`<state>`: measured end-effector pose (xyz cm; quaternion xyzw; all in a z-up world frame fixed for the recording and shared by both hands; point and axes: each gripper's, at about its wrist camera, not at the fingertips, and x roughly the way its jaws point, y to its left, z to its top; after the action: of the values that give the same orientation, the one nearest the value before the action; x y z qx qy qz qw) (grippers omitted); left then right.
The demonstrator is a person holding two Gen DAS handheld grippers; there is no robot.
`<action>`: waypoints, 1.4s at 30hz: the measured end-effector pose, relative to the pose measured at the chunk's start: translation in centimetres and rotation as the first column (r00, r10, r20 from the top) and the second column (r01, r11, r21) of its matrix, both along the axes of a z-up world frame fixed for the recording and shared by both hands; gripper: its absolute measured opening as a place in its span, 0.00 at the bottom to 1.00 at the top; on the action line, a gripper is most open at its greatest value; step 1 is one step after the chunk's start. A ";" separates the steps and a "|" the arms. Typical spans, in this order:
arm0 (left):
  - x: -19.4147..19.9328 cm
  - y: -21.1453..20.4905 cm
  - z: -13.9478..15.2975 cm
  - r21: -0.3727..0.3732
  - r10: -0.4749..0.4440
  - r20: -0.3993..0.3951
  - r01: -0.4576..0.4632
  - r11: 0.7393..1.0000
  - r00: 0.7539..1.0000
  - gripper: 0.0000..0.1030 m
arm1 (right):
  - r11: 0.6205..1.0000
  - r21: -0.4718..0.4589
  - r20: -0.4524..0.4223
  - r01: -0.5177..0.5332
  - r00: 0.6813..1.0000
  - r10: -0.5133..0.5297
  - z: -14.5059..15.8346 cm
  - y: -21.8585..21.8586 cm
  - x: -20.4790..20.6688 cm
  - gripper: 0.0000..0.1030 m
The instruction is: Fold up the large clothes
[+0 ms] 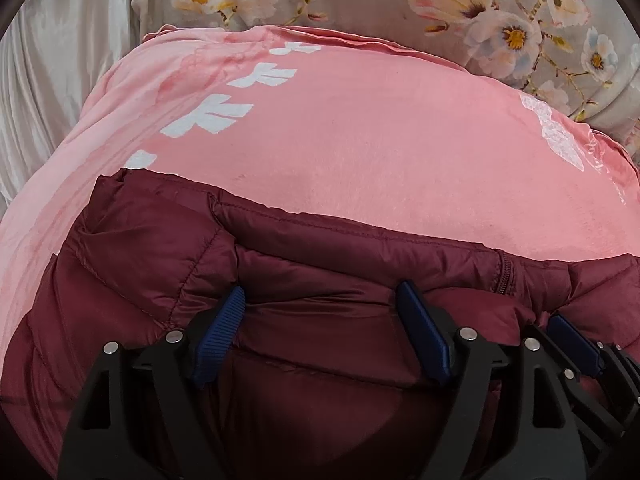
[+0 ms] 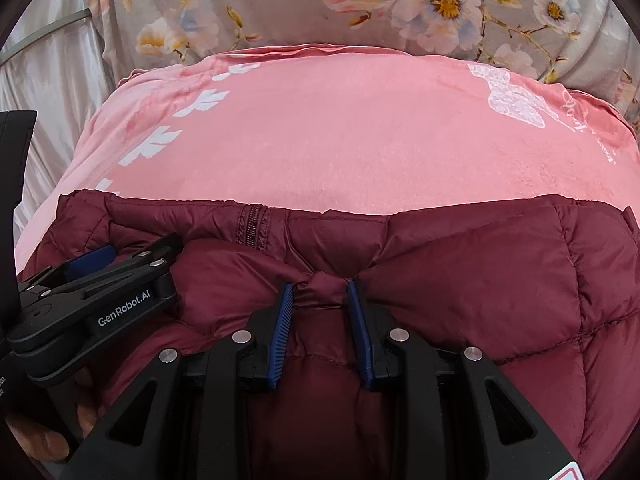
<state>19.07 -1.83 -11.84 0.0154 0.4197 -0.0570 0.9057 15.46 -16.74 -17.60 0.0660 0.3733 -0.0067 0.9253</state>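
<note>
Jacket: a maroon puffer jacket (image 1: 304,264) fills the lower half of both views, lying on a pink blanket (image 1: 360,140) with white prints; its zipper (image 2: 251,226) shows near its top edge, left of centre in the right wrist view.
Background: a flowered cloth (image 2: 280,12) runs across the top of each frame, and pale satin fabric (image 1: 48,80) sits at the upper left.
Left gripper (image 1: 320,312): its 2 blue pads stand wide apart over a puffed fold of the jacket; the cloth bulges between them but neither pad seems to pinch it, so it reads as released or not yet gripping.
Right gripper (image 2: 320,300): its pads are drawn close together on a small bunched knot of jacket fabric in the lower centre of its view, so it is pinching the jacket.
Hand: fingers of the person's hand (image 2: 40,436) show at the lower left of the right wrist view, under the left gripper's body.
Step in hand: I judge a folded-over layer is being laid down near the jacket's top edge.
Next move: likely the right gripper lets go too, then both seek a fresh edge; the slippery, puffy cloth calls for a deep bite.
</note>
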 end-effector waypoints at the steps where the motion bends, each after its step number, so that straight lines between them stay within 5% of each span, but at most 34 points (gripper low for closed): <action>1: 0.0 0.0 0.0 -0.003 0.000 0.002 0.000 1.000 1.000 0.75 | 1.000 -0.001 0.001 0.000 1.000 0.000 0.0 0.0 0.0 0.26; 10: -0.4 2.0 1.9 -0.089 -0.012 -0.008 0.012 0.996 1.000 0.74 | 0.996 0.086 0.047 0.030 0.998 -0.034 2.8 -2.4 -2.1 0.24; 17: 0.1 9.7 5.4 -0.073 0.130 0.030 -0.127 0.989 0.991 0.74 | 0.980 0.039 0.043 0.196 0.979 -0.198 4.5 -8.1 -4.7 0.23; 25: 1.5 14.7 1.8 -0.092 0.240 -0.057 -0.245 0.965 0.969 0.75 | 0.965 0.051 0.008 0.259 0.966 -0.259 2.3 -10.6 -4.0 0.15; 42: 1.3 14.9 -0.7 -0.105 0.272 -0.038 -0.274 0.956 0.962 0.81 | 0.961 -0.002 0.028 0.276 0.961 -0.276 0.6 -9.9 -4.3 0.15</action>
<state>20.40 13.05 -12.58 -0.0927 0.4244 0.0456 0.8995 11.11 -26.68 -16.97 0.1145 0.3475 -0.1357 0.9207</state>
